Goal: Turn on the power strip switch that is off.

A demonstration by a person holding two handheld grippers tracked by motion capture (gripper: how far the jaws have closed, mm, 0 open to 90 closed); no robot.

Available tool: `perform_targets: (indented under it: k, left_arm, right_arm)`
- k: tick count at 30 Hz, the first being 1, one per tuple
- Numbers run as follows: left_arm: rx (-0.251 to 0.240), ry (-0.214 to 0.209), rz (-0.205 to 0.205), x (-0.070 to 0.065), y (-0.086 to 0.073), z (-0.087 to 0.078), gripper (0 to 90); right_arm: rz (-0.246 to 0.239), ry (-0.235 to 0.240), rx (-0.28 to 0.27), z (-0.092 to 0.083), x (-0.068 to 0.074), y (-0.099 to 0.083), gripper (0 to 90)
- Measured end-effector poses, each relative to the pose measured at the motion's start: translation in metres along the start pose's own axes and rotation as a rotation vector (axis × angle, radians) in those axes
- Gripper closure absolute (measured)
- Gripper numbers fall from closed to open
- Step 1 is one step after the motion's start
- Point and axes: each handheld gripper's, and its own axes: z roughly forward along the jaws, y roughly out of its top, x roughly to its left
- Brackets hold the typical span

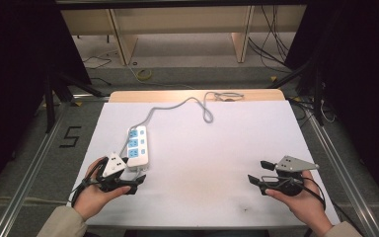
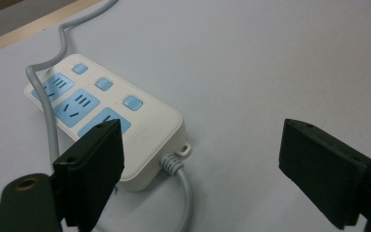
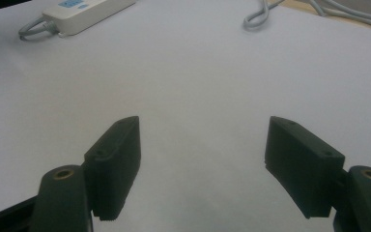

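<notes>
desk (image 1: pixel 217 148): white matte sheet over a light wood top, wood edge showing at the far side; faint grey smudges near the front centre. desk sits in an aluminium-rail frame (image 1: pixel 32 163). dark curtains l + r. grey floor beyond, w/ loose black cables and a yellow cable coil (image 1: pixel 144 74). pale wood shelving or bench legs at the back. black "5" (image 1: pixel 70 136) marked on the grey surface left of the desk, the one bit of writing that reads; small embossed mark on the strip's casing in the left gripper view, too small to read.

power strip (image 1: pixel 137 144): white, three blue sockets + three blue buttons, lying flat on the desk's left-front part, long axis running front to back. grey cord (image 1: pixel 177 104) exits its near end, loops back alongside and snakes to the far edge.

left gripper (image 1: pixel 134 183): held in the person's left hand (image 1: pixel 91 195), just in front of the strip's near end, close but touching unclear. jaws spread wide, nothing between them; in the left gripper view the strip (image 2: pixel 111 121) lies just past the left jaw.

right gripper (image 1: pixel 259 172): in right hand (image 1: pixel 303 200), front-right of desk, well apart from the strip. jaws spread wide over bare white sheet, holding nothing; strip (image 3: pixel 82 14) far off at top left of the right gripper view.
</notes>
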Motion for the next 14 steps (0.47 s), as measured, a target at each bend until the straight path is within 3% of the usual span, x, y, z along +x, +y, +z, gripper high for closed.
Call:
perform_targets:
  k: [14]
  left_arm:
    - [-0.005,-0.005,0.006,-0.0049,0.0041,0.0035,16.0]
  right_arm:
    - [-0.002,0.001,0.001,-0.0009,0.0002,-0.0007,29.3]
